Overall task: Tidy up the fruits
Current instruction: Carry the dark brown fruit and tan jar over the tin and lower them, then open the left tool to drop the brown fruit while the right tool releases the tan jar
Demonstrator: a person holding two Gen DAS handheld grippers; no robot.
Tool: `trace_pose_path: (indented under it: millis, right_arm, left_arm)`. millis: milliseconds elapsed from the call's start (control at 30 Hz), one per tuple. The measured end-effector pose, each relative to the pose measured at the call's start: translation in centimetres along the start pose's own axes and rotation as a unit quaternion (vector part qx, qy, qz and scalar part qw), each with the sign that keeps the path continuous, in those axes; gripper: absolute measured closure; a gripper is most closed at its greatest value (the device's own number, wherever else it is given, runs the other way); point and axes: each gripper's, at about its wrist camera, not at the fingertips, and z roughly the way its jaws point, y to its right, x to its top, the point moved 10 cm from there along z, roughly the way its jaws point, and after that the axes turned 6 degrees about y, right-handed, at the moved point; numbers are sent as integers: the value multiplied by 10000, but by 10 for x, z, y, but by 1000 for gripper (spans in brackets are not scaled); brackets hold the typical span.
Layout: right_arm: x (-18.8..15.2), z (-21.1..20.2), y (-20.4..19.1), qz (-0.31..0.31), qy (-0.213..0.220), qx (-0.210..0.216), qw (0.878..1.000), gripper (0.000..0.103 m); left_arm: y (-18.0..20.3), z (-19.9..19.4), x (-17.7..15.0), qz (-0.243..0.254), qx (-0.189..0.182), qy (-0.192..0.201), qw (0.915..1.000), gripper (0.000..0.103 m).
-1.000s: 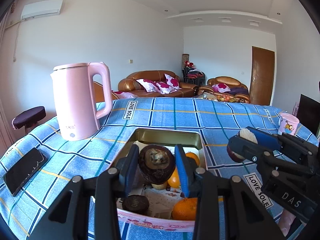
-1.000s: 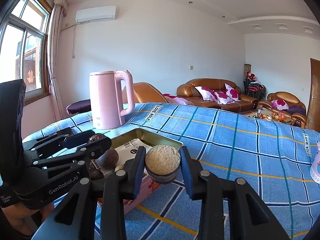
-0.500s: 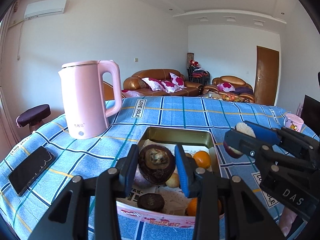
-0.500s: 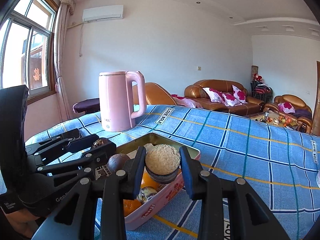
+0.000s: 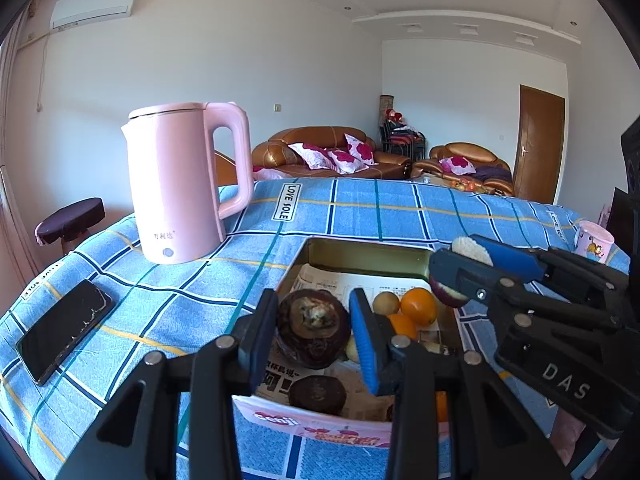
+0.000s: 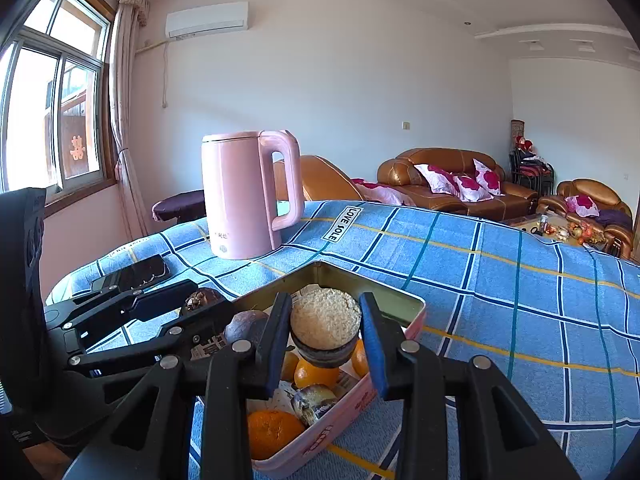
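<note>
A table under a blue plaid cloth (image 5: 400, 208) fills the foreground. On it stands a tall pink plastic electric kettle (image 5: 182, 184), upright, handle toward the sofas. Nearer the camera lies a rectangular pink tin box with a gold inside (image 6: 416, 312), lined with newspaper and holding round oranges (image 5: 418, 306), a small yellowish fruit (image 5: 386, 303) and a dark brown round fruit (image 5: 318, 394). A black smartphone (image 5: 62, 330) lies flat near the table's left edge. The left gripper (image 5: 314, 334) hangs over the box, its fingers clamped on a dark purple wrinkled fruit (image 5: 314, 330). The right gripper (image 6: 325, 330) hangs beside it above the box, fingers pinching a halved purple fruit with pale grainy flesh (image 6: 325, 322), cut face up.
</note>
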Motion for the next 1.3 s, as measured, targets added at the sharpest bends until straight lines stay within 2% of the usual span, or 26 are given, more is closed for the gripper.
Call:
trace_pose_path:
  millis: [567, 1033, 1167, 1233, 1300]
  right_arm:
    - [-14, 23, -2, 68, -363, 15, 9993, 66]
    - [-18, 24, -2, 76, -425, 0, 9991, 66]
    - [-22, 27, 0, 141, -543, -10, 9984, 65]
    - [-23, 27, 2, 214, -582, -28, 9981, 62]
    - [-23, 27, 6, 289, -593, -70, 9978, 57]
  left_arm:
    - [-4, 4, -5, -58, -55, -144, 9999, 64]
    - [-6, 9, -9, -102, -33, -309, 9995, 63]
    - [-8, 9, -9, -123, 7, -313, 9994, 57]
    - [-8, 9, -9, -144, 7, -308, 9994, 55]
    - [-10, 8, -9, -166, 39, -280, 9995, 48]
